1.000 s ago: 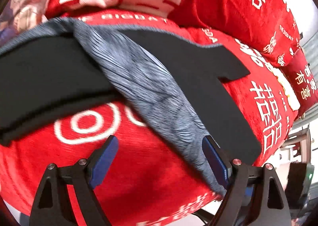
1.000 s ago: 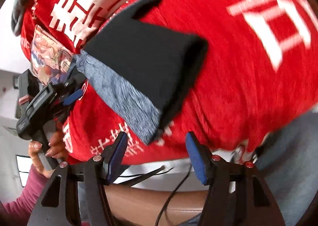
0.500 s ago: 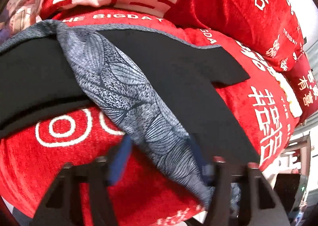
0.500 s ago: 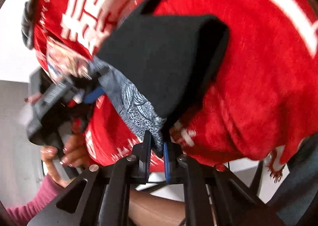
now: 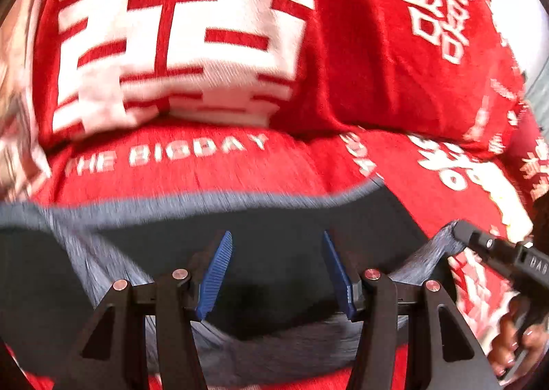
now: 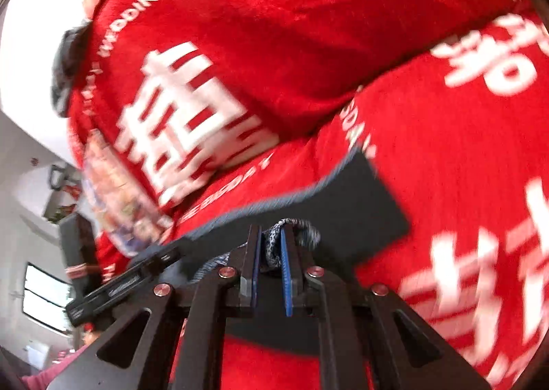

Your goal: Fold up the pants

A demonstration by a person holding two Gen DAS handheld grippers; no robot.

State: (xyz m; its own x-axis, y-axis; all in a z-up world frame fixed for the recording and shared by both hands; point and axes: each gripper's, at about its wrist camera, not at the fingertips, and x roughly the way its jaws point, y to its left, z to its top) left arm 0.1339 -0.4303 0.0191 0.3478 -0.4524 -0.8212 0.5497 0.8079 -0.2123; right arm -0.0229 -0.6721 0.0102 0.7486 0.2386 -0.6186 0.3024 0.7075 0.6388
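Note:
The pants [image 5: 274, 218] are black with a grey patterned lining and lie on a red blanket [image 5: 223, 177]. In the left wrist view my left gripper [image 5: 278, 270] is open, its blue pads either side of the black cloth, with grey fabric draped below it. My right gripper [image 6: 267, 252] is shut on a bunched grey patterned edge of the pants [image 6: 360, 204]. It also shows in the left wrist view [image 5: 459, 232] pinching the grey edge at the right. The left gripper's body [image 6: 120, 283] shows at the lower left of the right wrist view.
Red pillows with white characters [image 5: 178, 33] lie beyond the pants. The red blanket with white lettering [image 6: 463, 150] covers the whole surface. A white wall and window [image 6: 41, 294] are at the far left in the right wrist view.
My right gripper stays shut on the grey edge and has carried it forward over the black cloth. My left gripper has moved forward over the pants, and its pads stand apart.

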